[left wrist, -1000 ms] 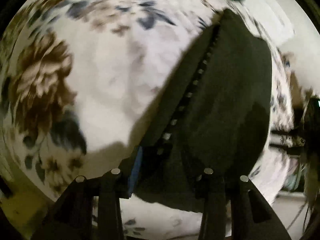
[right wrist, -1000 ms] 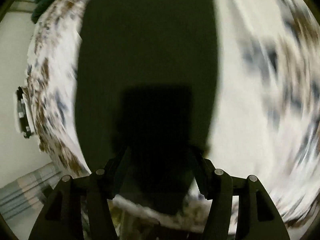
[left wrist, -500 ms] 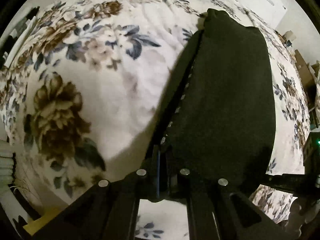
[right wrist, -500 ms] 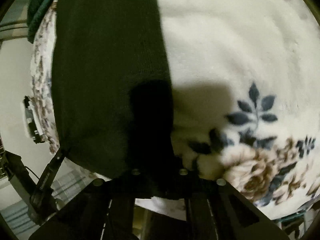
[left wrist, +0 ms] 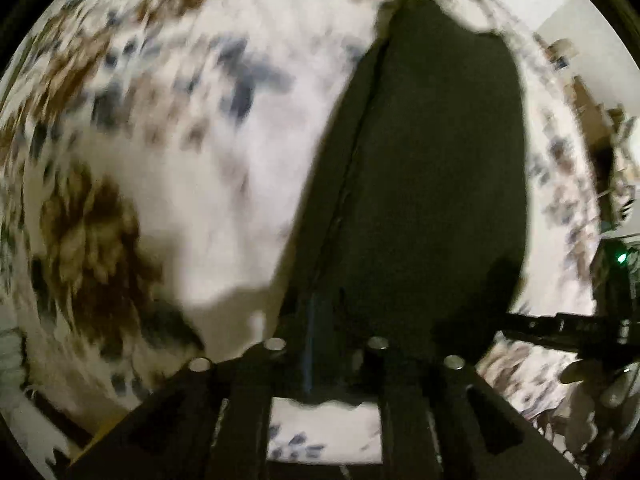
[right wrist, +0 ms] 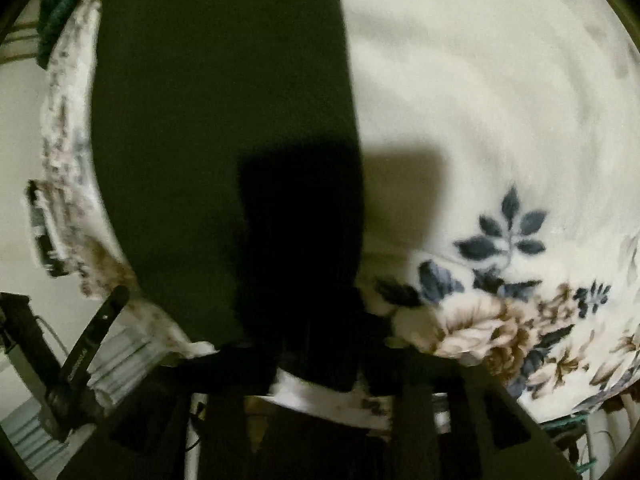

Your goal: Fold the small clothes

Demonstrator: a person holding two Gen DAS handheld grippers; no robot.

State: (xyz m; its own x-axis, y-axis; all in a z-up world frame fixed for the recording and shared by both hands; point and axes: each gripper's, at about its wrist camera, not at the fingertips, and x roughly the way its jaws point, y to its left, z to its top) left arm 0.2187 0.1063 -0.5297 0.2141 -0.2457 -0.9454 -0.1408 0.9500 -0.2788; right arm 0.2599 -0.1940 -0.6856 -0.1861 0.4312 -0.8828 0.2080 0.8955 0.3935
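Floral blanket (left wrist: 208,184), dark garment (left wrist: 420,184) near edge between fingers (left wrist: 276,354)

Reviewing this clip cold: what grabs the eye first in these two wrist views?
A long dark green knit garment lies flat on a white fleece blanket printed with brown and navy flowers, filling the middle of both views. Each gripper sits at the garment's near edge: the left gripper by the seam, the right gripper at the opposite corner.
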